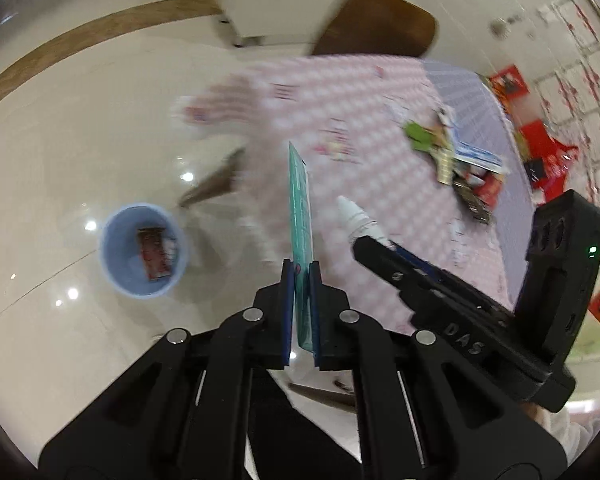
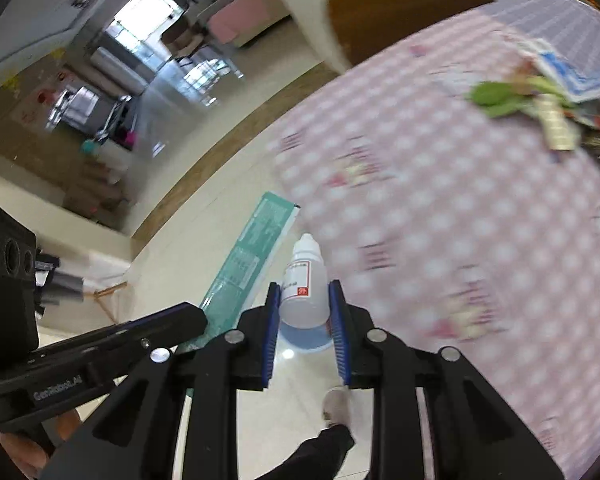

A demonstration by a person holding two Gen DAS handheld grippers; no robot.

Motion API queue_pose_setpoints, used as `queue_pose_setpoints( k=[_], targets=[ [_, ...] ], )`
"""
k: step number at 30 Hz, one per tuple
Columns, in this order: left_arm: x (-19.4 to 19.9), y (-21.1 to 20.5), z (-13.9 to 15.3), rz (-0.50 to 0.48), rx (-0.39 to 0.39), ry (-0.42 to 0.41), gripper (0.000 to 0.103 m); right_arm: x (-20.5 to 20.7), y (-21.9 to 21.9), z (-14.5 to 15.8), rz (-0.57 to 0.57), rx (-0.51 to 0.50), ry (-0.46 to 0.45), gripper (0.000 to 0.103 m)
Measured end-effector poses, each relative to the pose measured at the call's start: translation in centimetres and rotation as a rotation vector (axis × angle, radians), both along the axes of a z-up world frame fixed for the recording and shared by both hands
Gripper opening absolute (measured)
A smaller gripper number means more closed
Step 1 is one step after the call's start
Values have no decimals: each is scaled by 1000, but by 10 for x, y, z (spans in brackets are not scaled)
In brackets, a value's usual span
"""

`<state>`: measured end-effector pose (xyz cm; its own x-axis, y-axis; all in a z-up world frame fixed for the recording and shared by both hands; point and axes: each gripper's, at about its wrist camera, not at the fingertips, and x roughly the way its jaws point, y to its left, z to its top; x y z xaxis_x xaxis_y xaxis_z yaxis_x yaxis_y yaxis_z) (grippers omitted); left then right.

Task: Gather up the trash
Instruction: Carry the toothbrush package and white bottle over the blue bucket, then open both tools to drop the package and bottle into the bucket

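My left gripper [image 1: 301,270] is shut on a flat teal packet [image 1: 300,208], held edge-on over the floor beside the table. The packet also shows in the right wrist view [image 2: 252,252]. My right gripper [image 2: 305,294] is shut on a small white dropper bottle [image 2: 305,280], held off the table's edge; the bottle shows in the left wrist view [image 1: 356,218] too. A light blue bin [image 1: 142,250] stands on the floor below left, with a red wrapper [image 1: 154,254] inside. A pile of mixed trash [image 1: 456,160] lies on the far right of the table.
The table has a pink checked cloth [image 1: 360,120] and a purple cloth [image 1: 472,96] at its far end. A brown chair [image 1: 376,24] stands behind the table. The floor [image 1: 80,140] is glossy pale tile. My foot [image 2: 338,406] shows below the right gripper.
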<state>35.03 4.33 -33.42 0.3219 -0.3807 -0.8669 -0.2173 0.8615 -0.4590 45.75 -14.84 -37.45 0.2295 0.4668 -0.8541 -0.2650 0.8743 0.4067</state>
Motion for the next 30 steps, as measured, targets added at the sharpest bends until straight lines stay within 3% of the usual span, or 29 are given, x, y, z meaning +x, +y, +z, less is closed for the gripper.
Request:
queue_pose_setpoints(
  k=[6,15,16,19,30],
  targets=[
    [-32,77,-19,91,44,74,7,-20,79,-10,86,8,23,24],
    [-28,128,-33,122,28,101,9,-36,133,-13,118,-5,37,24],
    [-25,131,-34,121,25,111,13,-36,136,-14,117,-7,37,24],
    [-20,135,-34,135,88,107,61,-32,138,-16,112,-17,39,24],
    [-32,157,-35,180,81,111,61,-33,154,-21,133,-46,43,24]
  ],
)
